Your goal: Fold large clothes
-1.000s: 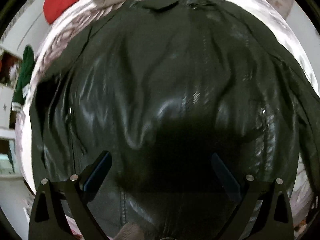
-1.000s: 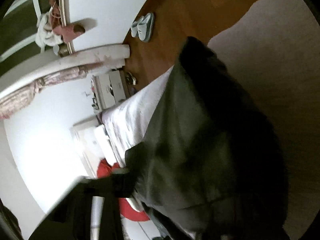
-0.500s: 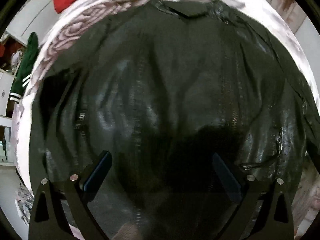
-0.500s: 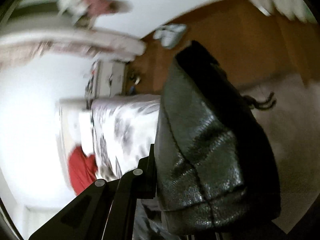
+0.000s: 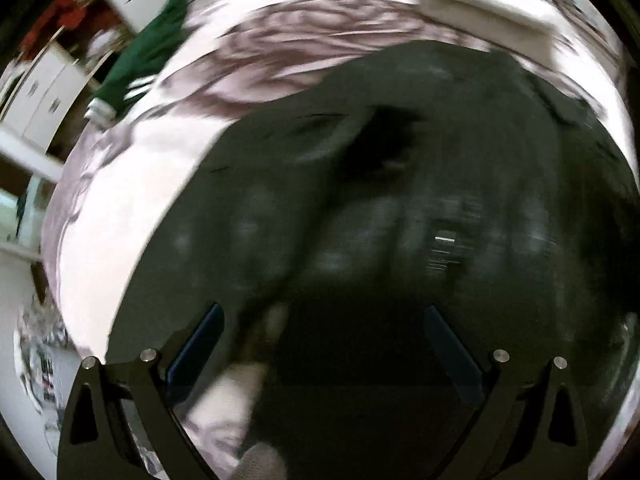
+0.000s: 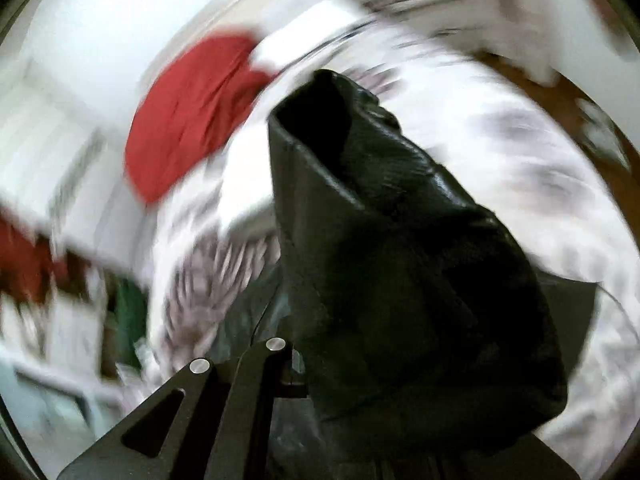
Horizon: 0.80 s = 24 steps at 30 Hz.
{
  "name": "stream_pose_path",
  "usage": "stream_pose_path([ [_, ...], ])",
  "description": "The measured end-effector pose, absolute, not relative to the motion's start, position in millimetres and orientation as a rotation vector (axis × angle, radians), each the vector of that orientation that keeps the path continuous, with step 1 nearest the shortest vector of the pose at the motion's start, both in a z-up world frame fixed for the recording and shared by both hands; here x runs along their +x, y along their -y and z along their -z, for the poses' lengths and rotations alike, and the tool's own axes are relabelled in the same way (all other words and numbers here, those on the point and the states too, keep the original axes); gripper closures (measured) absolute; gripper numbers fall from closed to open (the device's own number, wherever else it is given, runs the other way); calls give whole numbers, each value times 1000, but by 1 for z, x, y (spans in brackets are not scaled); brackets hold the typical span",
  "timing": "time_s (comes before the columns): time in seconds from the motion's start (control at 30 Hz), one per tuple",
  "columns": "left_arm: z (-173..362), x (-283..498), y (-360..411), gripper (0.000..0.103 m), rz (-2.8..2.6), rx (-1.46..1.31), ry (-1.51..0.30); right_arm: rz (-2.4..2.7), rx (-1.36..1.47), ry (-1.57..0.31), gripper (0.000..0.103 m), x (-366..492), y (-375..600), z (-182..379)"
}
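Swinging inward, my right gripper now carries the black jacket sleeve, clamped, over the bed; my left gripper hovers wide, nearer the body.

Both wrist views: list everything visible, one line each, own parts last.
Black leather jacket: one, black, spread on the bed; one part lifted in the right tongs.
Floral bedsheet: one, white with dusky pink roses, under the jacket.
Red cloth: one, red, at the bed's far end.
Green garment: one, green with white stripes, beside the bed.
White folded cloth: one, beyond the jacket.
Left tongs: open, above the jacket.
Right tongs: shut on the jacket.
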<state>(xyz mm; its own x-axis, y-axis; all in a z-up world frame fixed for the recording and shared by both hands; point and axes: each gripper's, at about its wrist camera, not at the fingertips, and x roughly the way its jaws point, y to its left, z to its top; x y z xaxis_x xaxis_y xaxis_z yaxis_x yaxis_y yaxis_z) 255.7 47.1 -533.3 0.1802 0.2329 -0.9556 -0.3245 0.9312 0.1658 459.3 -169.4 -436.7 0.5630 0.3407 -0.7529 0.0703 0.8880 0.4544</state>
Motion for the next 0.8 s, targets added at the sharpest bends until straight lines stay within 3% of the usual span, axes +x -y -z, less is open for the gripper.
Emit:
stream_pose_path([
  [0.23,546,251,-95,0,-453,-144,-1343,-389,-74,-1246,98,474,-30,568],
  [0.33,545,254,-97,0,-452,-153,-1336,-409,-76,-1346,84,469,-32,594],
  [0.4,542,254,-99,0,-445,-156,-1334,-442,54,-1387,60,461,-9,582],
  [0.47,539,253,-99,0,-440,-150,-1331,-457,196,-1370,51,446,27,549],
  [0.63,534,257,-98,0,-428,-141,-1326,-198,220,-1327,48,414,153,501],
  [0.8,539,269,-91,0,-420,-112,-1334,22,154,-1472,48,376,241,551],
])
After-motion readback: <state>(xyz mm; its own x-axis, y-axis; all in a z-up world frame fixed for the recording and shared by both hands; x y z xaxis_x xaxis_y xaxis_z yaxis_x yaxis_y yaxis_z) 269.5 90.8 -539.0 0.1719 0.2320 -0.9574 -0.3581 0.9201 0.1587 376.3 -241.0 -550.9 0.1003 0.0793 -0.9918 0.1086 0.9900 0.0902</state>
